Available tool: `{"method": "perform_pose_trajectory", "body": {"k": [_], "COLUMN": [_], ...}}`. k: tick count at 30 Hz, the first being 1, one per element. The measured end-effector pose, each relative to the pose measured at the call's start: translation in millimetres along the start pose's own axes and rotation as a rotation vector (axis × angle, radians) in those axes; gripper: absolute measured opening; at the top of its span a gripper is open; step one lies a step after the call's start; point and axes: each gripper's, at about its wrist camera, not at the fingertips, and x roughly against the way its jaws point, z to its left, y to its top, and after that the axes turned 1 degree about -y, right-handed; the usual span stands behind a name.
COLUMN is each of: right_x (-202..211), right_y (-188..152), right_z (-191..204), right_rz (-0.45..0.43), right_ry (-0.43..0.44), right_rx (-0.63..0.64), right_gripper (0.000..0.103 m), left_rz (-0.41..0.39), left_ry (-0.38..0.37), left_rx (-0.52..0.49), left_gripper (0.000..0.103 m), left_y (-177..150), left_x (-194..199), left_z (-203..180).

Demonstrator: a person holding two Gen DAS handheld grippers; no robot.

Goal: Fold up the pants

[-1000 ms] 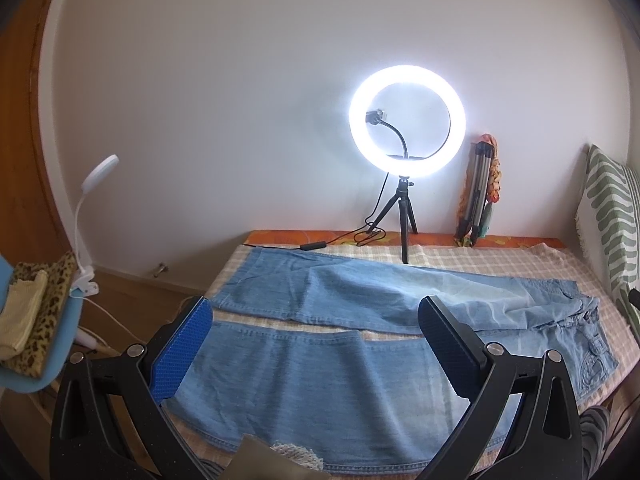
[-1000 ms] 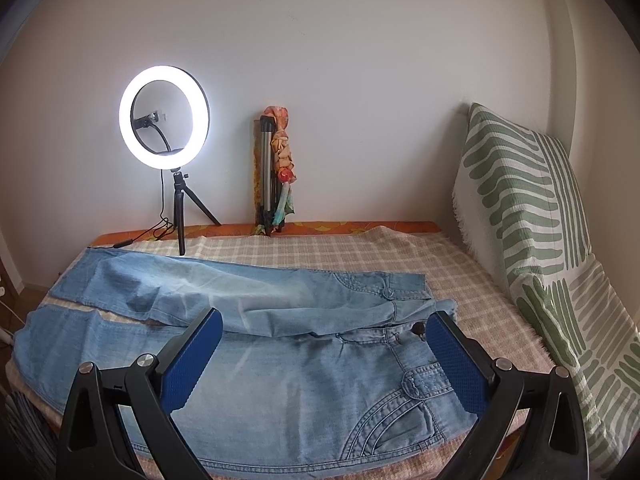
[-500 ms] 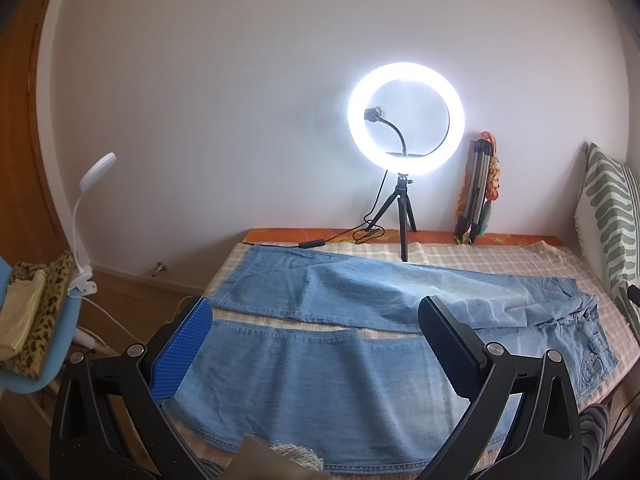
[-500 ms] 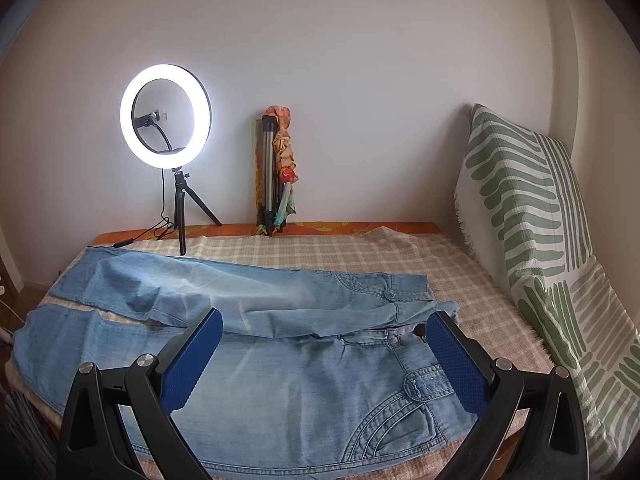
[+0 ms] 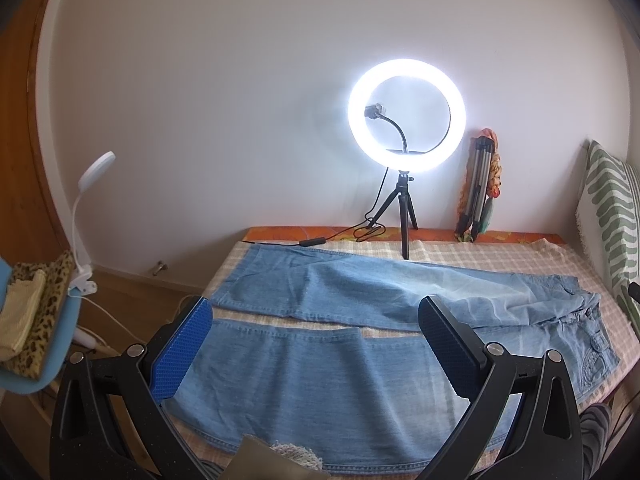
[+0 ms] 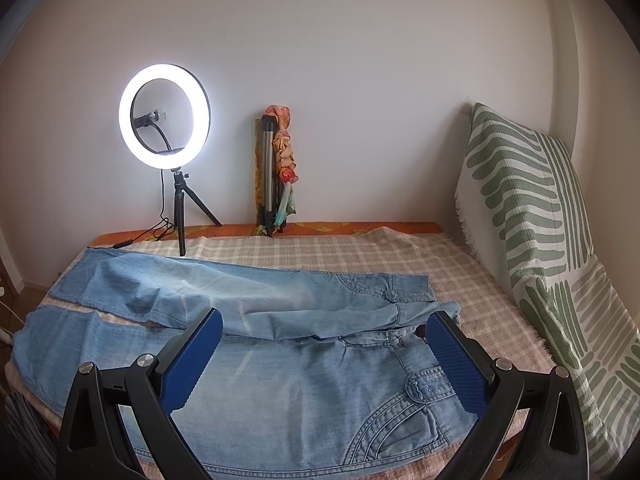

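Light blue jeans (image 5: 320, 376) lie spread flat on a checked bedspread (image 5: 500, 254), legs to the left, waist to the right. They also show in the right wrist view (image 6: 304, 376), with the back pocket near the front. My left gripper (image 5: 316, 320) is open and empty, held above the near leg. My right gripper (image 6: 324, 330) is open and empty, held above the hip and waist part. Neither touches the cloth.
A lit ring light on a small tripod (image 5: 406, 120) stands at the bed's far edge, its cable beside it. A folded tripod with a scarf (image 6: 276, 172) leans on the wall. A green-striped pillow (image 6: 532, 216) stands at right. A chair with a clip lamp (image 5: 86, 216) is at left.
Both grippers have shifted slightly, so the jeans sit a little lower in view. Both stay open and the jeans have not moved.
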Motion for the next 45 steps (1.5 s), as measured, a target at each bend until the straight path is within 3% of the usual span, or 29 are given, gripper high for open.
{"method": "perform_pose_trajectory", "body": {"k": [15,23,27,31,35,45], "right_x": [-20,-66,-101,-143,-193,-324], "right_y": [6,20,30,44,60,56], "right_z": [7,24,41,56,75,125], "right_rz": [-0.002,0.012,0.043,0.091,0.137,0.321], "right_ry": [0.037,0.159,0.24,0.32,0.384,0.472], "right_rx": [0.018,0.109,0.184,0.206,0.226,0.316], "right_gripper": [0.103,0.103,0.102,0.099,0.09,0.076], "left_rz": [0.046,0.154,0.154,0.177,0.209,0.267], "left_ry": [0.047,-0.027,-0.071,-0.092,-0.106,-0.121], "left_rx": [0.008,-0.008,0.004,0.017,0.021,0.028], "left_gripper": [0.102,0.102,0.101,0.09,0.086,0.08], "left_y": [-1,-2,1,3,2,-2], "left_x": [-24,-66,-87,-112,-138,-196], "left_z": [9,15,18,20,21,13]}}
